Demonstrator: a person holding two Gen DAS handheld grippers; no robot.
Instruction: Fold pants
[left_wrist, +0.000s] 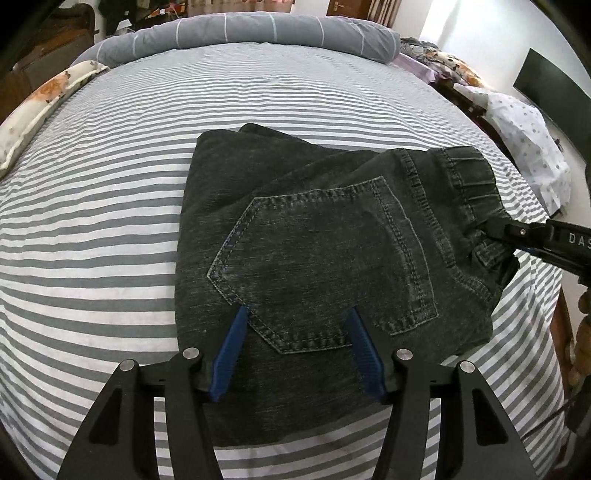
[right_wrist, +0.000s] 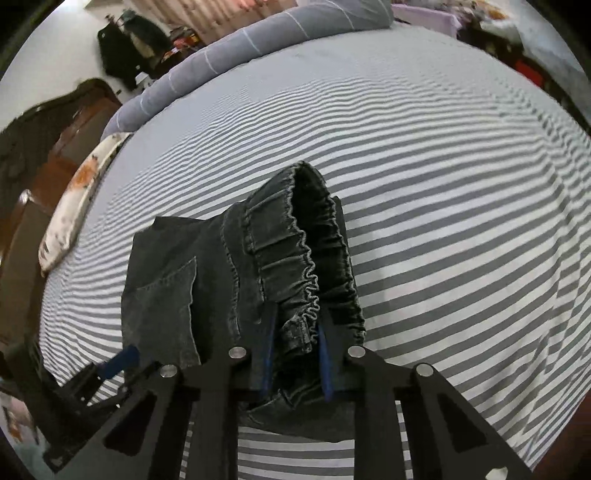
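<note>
Dark grey denim pants (left_wrist: 325, 258) lie folded on the striped bed, back pocket up, elastic waistband (left_wrist: 469, 184) at the right. My left gripper (left_wrist: 299, 314) is open just above the pocket's lower edge, holding nothing. My right gripper (right_wrist: 295, 325) is shut on the waistband (right_wrist: 306, 258) and lifts it slightly off the bed. The right gripper also shows in the left wrist view (left_wrist: 491, 229), pinching the waistband from the right. The left gripper shows at the lower left of the right wrist view (right_wrist: 122, 360). The pants (right_wrist: 166, 288) lie left of the held waistband.
The grey-and-white striped bedsheet (left_wrist: 110, 221) spreads all around the pants. A rolled grey duvet (left_wrist: 258, 29) lies along the far edge. A floral pillow (left_wrist: 40, 107) lies at the far left. More bedding (left_wrist: 524, 136) is piled right of the bed.
</note>
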